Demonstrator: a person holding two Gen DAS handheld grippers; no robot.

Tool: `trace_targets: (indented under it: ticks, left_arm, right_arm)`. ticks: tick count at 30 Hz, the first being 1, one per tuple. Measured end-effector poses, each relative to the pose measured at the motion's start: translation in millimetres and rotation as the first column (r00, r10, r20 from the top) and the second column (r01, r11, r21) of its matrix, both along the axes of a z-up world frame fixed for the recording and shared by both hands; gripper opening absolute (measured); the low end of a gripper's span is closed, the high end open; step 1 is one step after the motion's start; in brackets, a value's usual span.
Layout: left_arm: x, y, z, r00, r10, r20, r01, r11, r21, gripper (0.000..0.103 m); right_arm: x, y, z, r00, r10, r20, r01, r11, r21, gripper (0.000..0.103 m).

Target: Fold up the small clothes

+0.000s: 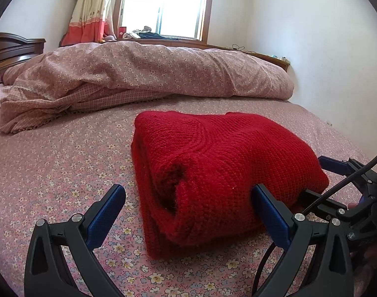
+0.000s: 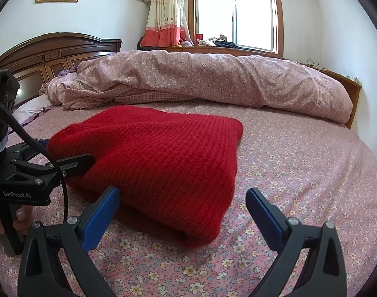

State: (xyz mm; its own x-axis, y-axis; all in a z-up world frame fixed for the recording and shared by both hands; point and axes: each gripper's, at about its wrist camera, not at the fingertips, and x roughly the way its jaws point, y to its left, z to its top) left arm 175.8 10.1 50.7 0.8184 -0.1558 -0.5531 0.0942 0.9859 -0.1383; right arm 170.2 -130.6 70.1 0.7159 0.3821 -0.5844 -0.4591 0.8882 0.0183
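Observation:
A red knitted sweater (image 1: 225, 163) lies folded into a thick stack on the flowered bed sheet; it also shows in the right wrist view (image 2: 158, 163). My left gripper (image 1: 188, 193) is open, its jaws wide apart around the stack's near left end, with nothing held. My right gripper (image 2: 182, 196) is open, its jaws spread around the stack's near right corner, with nothing held. The right gripper also shows at the right edge of the left wrist view (image 1: 314, 175), against the sweater. The left gripper shows at the left of the right wrist view (image 2: 67, 154), its fingers against the sweater's left side.
A rolled pink flowered quilt (image 2: 213, 81) lies across the bed behind the sweater. A dark wooden headboard (image 2: 52, 54) stands at the left. The white wall (image 1: 324, 49) runs along the bed's right edge. Bare sheet (image 2: 299, 163) lies right of the sweater.

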Motion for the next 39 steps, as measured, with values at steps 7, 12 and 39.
trace_targets:
  ticks: [7,12,39]
  left_arm:
    - [-0.3,0.2,0.5,1.000,-0.004,0.003,0.003,1.000,0.002,0.099]
    - [0.2,0.2,0.4,1.000,-0.005,0.000,0.005,1.000,0.000,0.099]
    - [1.4,1.4,0.5,1.000,-0.013,-0.004,0.013,1.000,-0.011,0.099]
  right_arm:
    - [-0.9,0.1,0.5,1.000,-0.003,0.004,0.003,1.000,0.001,0.103]
    - [-1.3,0.2,0.4,1.000,-0.004,0.001,0.004,1.000,0.002,0.103]
    - [-0.2,-0.3,-1.4,1.000,-0.003,-0.009,0.003,1.000,-0.003,0.103]
